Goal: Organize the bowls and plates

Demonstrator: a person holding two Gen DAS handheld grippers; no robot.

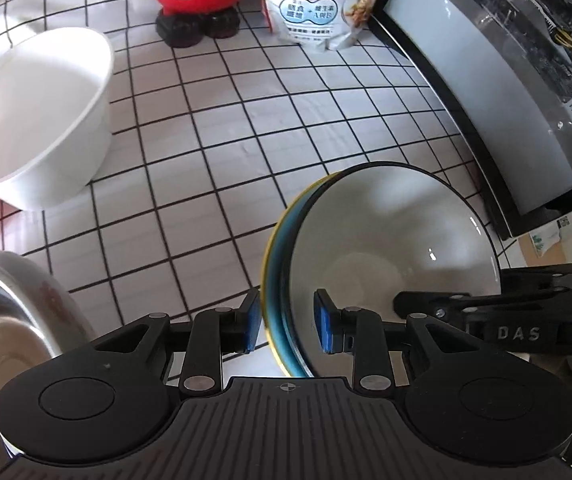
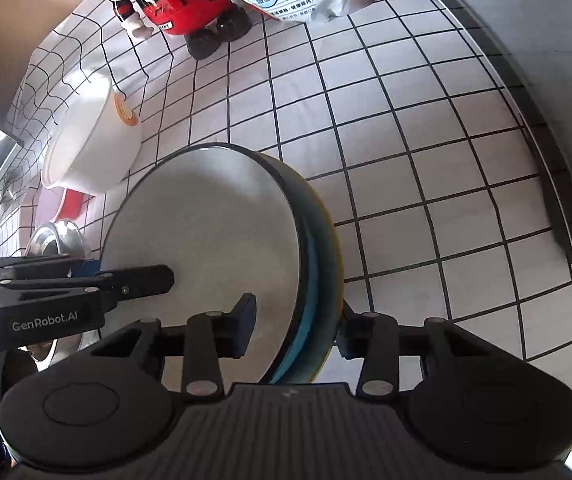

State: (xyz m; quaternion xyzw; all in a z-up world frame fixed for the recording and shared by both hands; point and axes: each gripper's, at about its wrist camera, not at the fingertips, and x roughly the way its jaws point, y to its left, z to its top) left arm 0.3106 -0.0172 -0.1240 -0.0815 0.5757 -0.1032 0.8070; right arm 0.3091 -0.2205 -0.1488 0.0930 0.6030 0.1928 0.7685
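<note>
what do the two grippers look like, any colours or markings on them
Both are matte black plastic with linkage arms joined by silver rivets, two round discs and a ribbed centre plate. The left gripper has blue pads; the right gripper has dark blue ones. White lettering reads "GenRobot.AI" on the left, "DAS" on the right.

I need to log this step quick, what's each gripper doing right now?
Left gripper: jaws straddle the rim of the bowl stack; whether the pads press on it cannot be told.
Right gripper: straddles the opposite rim; grip likewise unclear.

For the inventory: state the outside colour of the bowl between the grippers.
Blue with a yellow rim band on the bowl; left wrist view shows it best.
</note>
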